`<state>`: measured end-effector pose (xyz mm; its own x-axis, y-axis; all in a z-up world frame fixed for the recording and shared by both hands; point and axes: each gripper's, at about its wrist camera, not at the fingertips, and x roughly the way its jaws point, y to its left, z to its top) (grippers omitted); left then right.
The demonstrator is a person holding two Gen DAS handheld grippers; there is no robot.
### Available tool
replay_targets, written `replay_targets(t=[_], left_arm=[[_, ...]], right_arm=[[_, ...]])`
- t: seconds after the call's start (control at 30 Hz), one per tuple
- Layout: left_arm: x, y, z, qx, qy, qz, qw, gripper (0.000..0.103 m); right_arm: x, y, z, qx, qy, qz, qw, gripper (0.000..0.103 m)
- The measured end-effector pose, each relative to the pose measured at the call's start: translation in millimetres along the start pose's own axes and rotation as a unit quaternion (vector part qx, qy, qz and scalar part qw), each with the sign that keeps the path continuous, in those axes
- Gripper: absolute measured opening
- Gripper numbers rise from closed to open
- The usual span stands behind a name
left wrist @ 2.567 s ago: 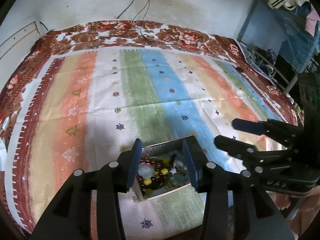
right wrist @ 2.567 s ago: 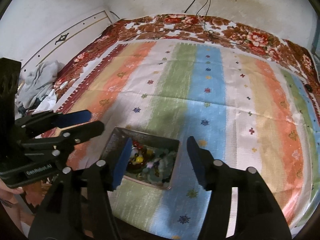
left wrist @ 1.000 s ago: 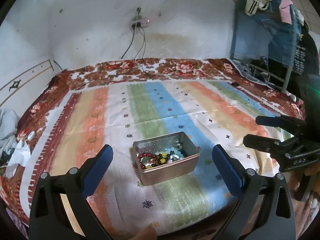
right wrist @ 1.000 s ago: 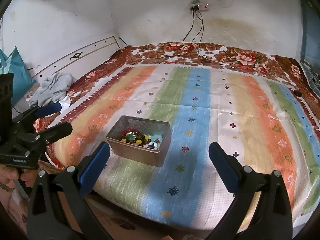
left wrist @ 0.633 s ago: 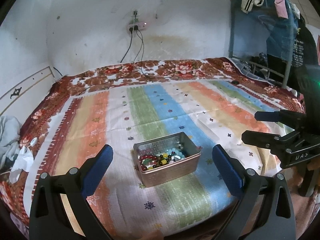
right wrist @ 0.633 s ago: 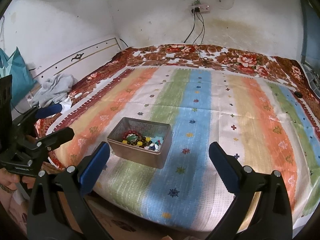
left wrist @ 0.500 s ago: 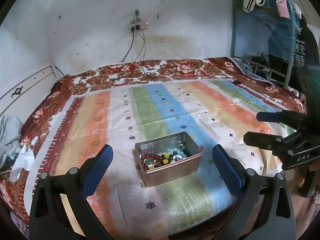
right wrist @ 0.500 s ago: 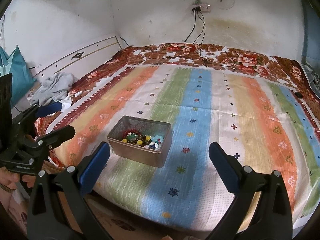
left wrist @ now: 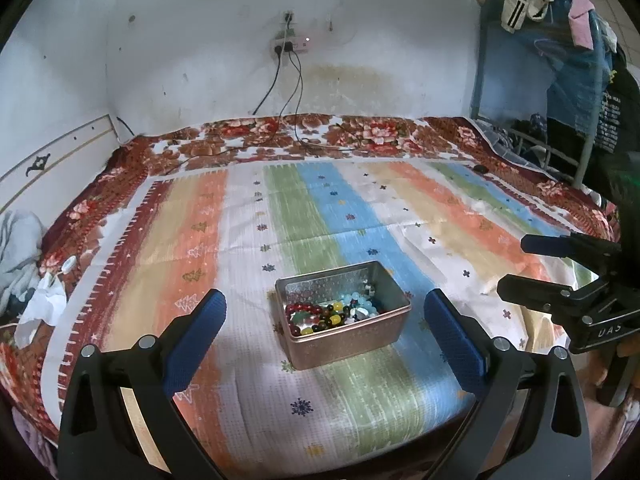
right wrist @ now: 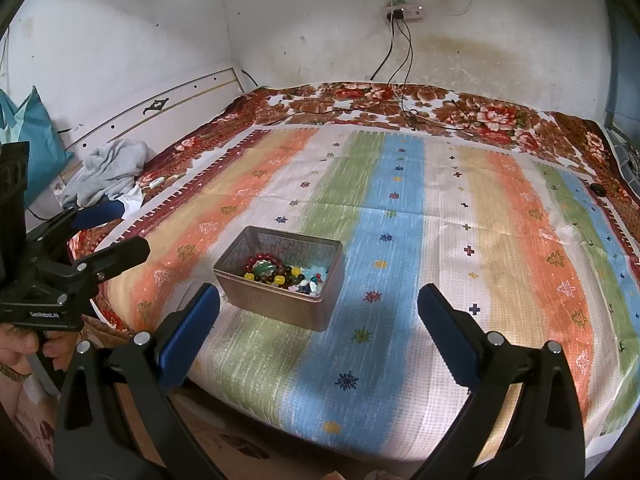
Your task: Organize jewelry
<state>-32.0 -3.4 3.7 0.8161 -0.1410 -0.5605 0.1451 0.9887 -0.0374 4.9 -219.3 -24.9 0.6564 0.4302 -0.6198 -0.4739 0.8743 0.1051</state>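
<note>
A small metal tin [left wrist: 348, 336] stands on the striped bedspread near the bed's front edge; it also shows in the right wrist view [right wrist: 280, 306]. It holds mixed bead jewelry [left wrist: 332, 316], among it a red bead bracelet [right wrist: 262, 259] and yellow, green and pale blue beads. My left gripper [left wrist: 324, 332] is open and empty, held back from the tin, its blue pads wide to either side. My right gripper [right wrist: 318, 320] is open and empty, also back from the tin. Each gripper shows at the edge of the other's view.
The striped bedspread [left wrist: 360, 208] covers a floral blanket [right wrist: 440, 108] on a bed against a white wall. Cables [right wrist: 400, 60] hang from a wall socket onto the bed. Grey clothes [right wrist: 108, 168] lie at the left edge. A clothes rack [left wrist: 560, 60] stands right.
Both grippers opened wide and pulled back and up from the tin, which they closely framed 2.6 s ago. In the last second they barely moved.
</note>
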Motion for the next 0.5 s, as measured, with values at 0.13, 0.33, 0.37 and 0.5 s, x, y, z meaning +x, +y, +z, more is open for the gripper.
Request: replay_targets(t=[0.13, 0.33, 0.37, 0.5], left_arm=[[2.3, 0.8, -0.9, -0.001, 0.006, 0.002, 1.0000, 0.097], [3.9, 1.0, -1.8, -0.001, 0.011, 0.005, 0.9999, 0.097], [4.7, 1.3, -2.2, -0.001, 0.013, 0.005, 0.9999, 0.097], [5.8, 1.2, -3.2, 0.000, 0.014, 0.003, 0.9999, 0.097]], right_arm=[[1.5, 0.0, -0.9, 0.000, 0.004, 0.000, 1.000, 0.098], [5.3, 1.1, -6.4, -0.011, 0.011, -0.003, 1.000, 0.098], [5.5, 1.2, -6.5, -0.012, 0.012, -0.003, 1.000, 0.098], [5.5, 2.0, -6.0, -0.010, 0.011, -0.003, 1.000, 0.098]])
